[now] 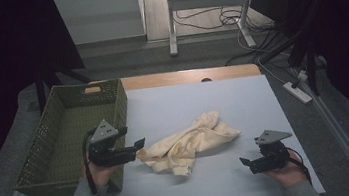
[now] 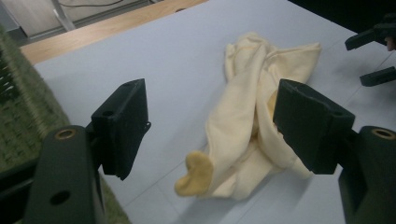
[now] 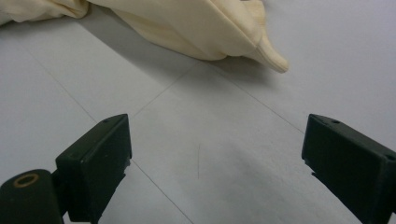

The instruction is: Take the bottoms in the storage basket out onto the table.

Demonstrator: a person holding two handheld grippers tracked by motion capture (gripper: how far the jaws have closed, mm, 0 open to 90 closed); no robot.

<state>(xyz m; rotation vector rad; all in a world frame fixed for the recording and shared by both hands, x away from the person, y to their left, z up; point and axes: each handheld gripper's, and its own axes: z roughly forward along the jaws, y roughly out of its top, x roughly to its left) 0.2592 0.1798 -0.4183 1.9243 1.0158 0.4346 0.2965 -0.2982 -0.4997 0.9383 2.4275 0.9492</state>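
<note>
The left tool [image 1: 136, 148] is sitting with its jaws spread wide, just beside the near left end of the one yellow cloth [image 1: 188, 144], pinching nothing. The left gripper view is showing that end up close: a small rounded tip of the cloth [image 2: 243, 140] is lying between the two black jaws but below them, on the table [image 1: 198, 100]. The right tool [image 1: 247, 163] is also spread wide and holding nothing, resting near the right front of the table, apart from the cloth. The right gripper view is showing bare table between its jaws, with a cloth [image 3: 196, 28] corner farther off. The high view is showing one green basket [image 1: 74, 135] at the left, touching the table edge. There are two tools, one cloth and one basket. The crumpled cloth is lying in the middle, its long side running from near left to far right.
</note>
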